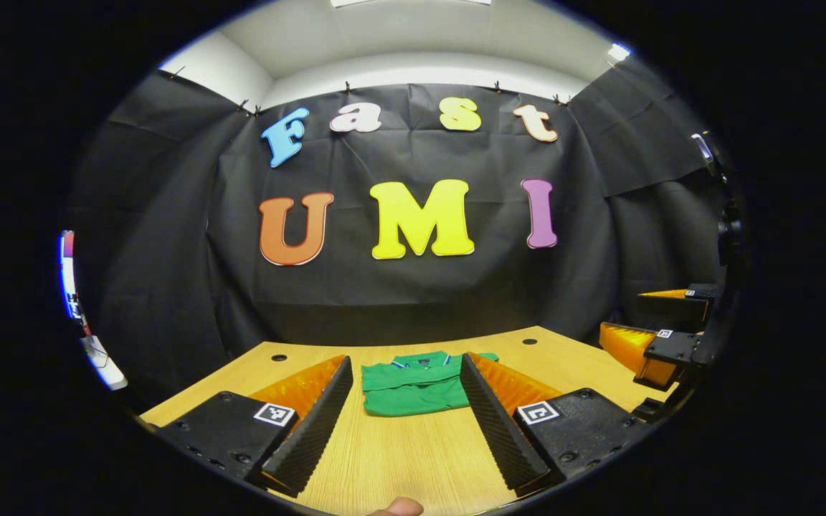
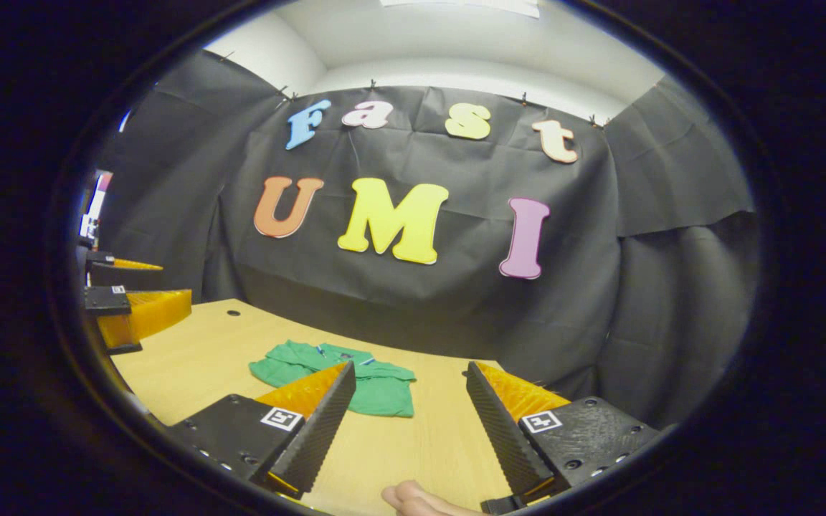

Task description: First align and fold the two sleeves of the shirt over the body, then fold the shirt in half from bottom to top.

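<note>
**Inspector:** Location of the garment?

**Assistant:** The green shirt lies flat on the desk, toward the far edge and about midway between its two sides. In the right gripper view it sits left of centre. It already looks compact, collar toward the far edge, so I judge the folding largely done; how many layers lie in it I cannot tell.

**Inspector:** State of the tongs?

**Assistant:** The left tongs are released, fingers spread wide, raised above the near part of the desk with the shirt showing between them. The right tongs are likewise released and grasp nothing; they hang over the near right portion of the desk. They also show at the right of the left gripper view.

**Inspector:** Handling assessment?

**Assistant:** My judgement: light, soft knit cloth, limp, not fragile. It will sag and drag if lifted by one point. The smooth wooden desk may let it slide. If any correction is required, take the near hem at both corners, one pair of tongs each, pinching all layers together.

**Inspector:** Obstructions?

**Assistant:** None on the surface near the shirt. Two small round holes sit near the far corners, well apart from the cloth. The black cloth wall stands just behind the far edge. A fingertip shows at the near edge.
</note>
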